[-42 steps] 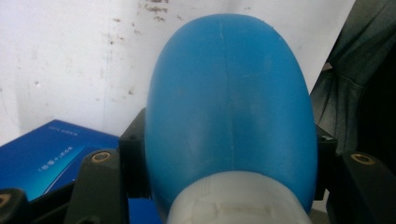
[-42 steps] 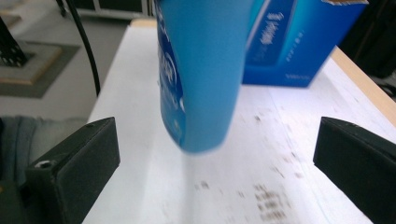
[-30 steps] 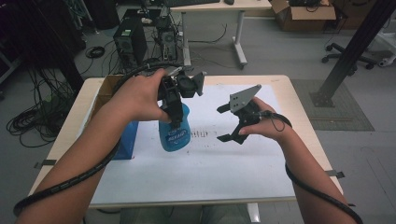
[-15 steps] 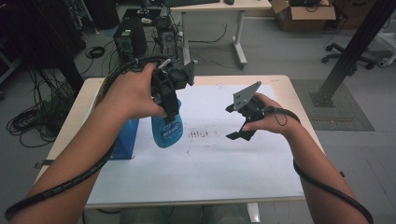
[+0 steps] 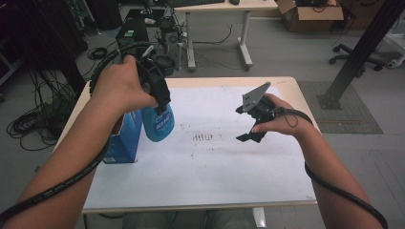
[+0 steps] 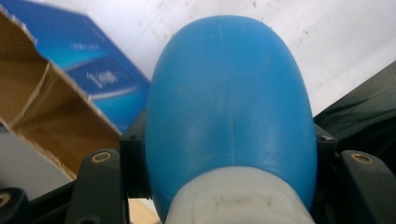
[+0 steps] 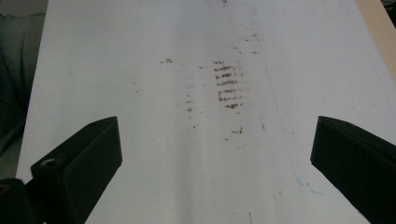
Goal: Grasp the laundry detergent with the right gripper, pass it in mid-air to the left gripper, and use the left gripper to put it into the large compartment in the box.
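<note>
High view: left gripper [image 5: 160,102] clamped on blue bottle [image 5: 158,125], white label lettering illegible; right gripper [image 5: 252,125] apart.

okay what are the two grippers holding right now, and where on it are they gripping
The left gripper clamps the blue plastic spray bottle by its upper body, just below the white collar. The right gripper is open and holds nothing.

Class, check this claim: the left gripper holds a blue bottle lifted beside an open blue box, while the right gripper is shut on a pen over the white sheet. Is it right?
Not quite. The right gripper holds no pen: the right gripper view shows its jaws wide open over the white sheet. The rest stands: the left gripper holds the blue bottle beside the open blue box.
</note>
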### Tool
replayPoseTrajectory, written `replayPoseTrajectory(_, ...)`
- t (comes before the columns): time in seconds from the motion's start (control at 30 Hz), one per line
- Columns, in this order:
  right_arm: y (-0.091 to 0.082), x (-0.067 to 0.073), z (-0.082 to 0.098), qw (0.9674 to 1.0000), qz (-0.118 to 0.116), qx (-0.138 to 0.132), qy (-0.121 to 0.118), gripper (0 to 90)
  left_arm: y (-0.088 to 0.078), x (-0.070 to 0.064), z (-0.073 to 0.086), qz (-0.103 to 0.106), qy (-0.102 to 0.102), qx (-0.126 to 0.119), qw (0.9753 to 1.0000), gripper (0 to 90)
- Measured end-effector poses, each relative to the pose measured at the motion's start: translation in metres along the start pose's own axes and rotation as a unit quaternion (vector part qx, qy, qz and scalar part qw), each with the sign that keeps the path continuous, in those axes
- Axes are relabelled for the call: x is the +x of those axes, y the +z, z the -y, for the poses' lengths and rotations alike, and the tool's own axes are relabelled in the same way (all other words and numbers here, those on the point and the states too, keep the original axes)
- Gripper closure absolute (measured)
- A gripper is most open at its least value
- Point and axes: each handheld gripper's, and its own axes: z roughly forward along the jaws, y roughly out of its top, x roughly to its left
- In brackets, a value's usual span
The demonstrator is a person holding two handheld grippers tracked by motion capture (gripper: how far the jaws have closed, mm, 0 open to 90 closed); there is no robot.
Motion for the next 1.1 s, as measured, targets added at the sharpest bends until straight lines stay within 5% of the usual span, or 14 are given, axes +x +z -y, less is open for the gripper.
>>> replayPoseTrajectory(0.23, -0.006, -0.002, 0.0, 1.0, 0.003, 0.004, 0.001, 2.1, -0.007, 0.018, 0.009, 0.011, -0.043, -0.005, 0.999, 38.2)
replayPoseTrajectory(0.6, -0.015, -0.003, -0.002, 0.9999, 0.01, 0.006, -0.003, 2.1, -0.028, 0.032, 0.019, 0.008, -0.07, -0.019, 0.9973, 38.2)
replayPoseTrajectory(1.1, -0.023, -0.01, -0.003, 0.9995, 0.006, 0.031, -0.007, 2.3, -0.054, 0.064, 0.041, -0.004, -0.155, -0.025, 0.9876, 38.3)
